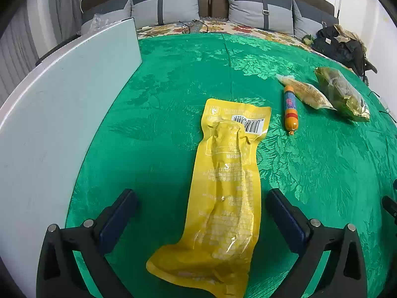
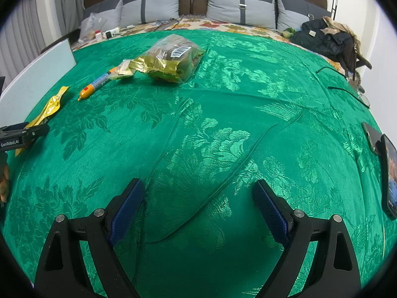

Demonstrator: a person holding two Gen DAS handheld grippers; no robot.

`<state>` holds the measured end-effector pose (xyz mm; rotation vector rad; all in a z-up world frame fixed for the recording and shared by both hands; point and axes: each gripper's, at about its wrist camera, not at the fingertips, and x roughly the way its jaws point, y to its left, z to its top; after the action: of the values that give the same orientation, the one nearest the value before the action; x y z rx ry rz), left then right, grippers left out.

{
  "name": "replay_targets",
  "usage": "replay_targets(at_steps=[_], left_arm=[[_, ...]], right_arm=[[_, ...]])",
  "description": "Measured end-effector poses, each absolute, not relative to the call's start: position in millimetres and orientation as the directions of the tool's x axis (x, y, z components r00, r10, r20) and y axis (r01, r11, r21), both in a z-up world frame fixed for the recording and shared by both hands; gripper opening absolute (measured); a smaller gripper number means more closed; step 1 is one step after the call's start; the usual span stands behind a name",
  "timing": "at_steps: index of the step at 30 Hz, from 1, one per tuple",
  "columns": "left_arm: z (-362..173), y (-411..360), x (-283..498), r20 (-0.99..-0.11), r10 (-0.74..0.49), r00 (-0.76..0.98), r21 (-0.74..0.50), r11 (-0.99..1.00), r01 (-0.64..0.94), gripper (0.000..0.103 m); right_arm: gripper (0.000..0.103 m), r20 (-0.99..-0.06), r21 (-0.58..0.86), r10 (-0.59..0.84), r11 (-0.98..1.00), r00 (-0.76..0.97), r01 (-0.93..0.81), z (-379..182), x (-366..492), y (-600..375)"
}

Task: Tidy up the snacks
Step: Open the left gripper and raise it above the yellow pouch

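A long yellow snack pouch [image 1: 228,188] lies flat on the green cloth [image 1: 178,79], between the open fingers of my left gripper [image 1: 201,201], untouched by either finger. Beyond it to the right lie an orange sausage stick [image 1: 289,106], a pale yellow packet [image 1: 305,92] and a green-gold bag [image 1: 342,94]. In the right wrist view the bag [image 2: 171,59], the packet [image 2: 122,72], the sausage [image 2: 95,85] and the yellow pouch [image 2: 49,108] sit at the far left. My right gripper [image 2: 198,191] is open and empty over bare cloth. The left gripper [image 2: 22,134] shows at the left edge.
A white board [image 1: 62,109] lies along the left side. Two phones [image 2: 387,168] lie at the right edge, with glasses [image 2: 362,96] and a cable behind them. Pillows [image 2: 238,7], a dark jacket [image 2: 327,37] and small items line the far end of the bed.
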<state>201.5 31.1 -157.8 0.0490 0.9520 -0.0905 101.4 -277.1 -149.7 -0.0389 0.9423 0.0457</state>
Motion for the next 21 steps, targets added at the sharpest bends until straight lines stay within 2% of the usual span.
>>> replay_targets(at_steps=[21], left_arm=[[-158.3,31.3,202.2,-0.813,-0.060,0.579,-0.002,0.995,0.099,0.103]], right_arm=[[0.093,-0.809,-0.013,0.023,0.998,0.587,-0.057,-149.7,101.4,-277.6]])
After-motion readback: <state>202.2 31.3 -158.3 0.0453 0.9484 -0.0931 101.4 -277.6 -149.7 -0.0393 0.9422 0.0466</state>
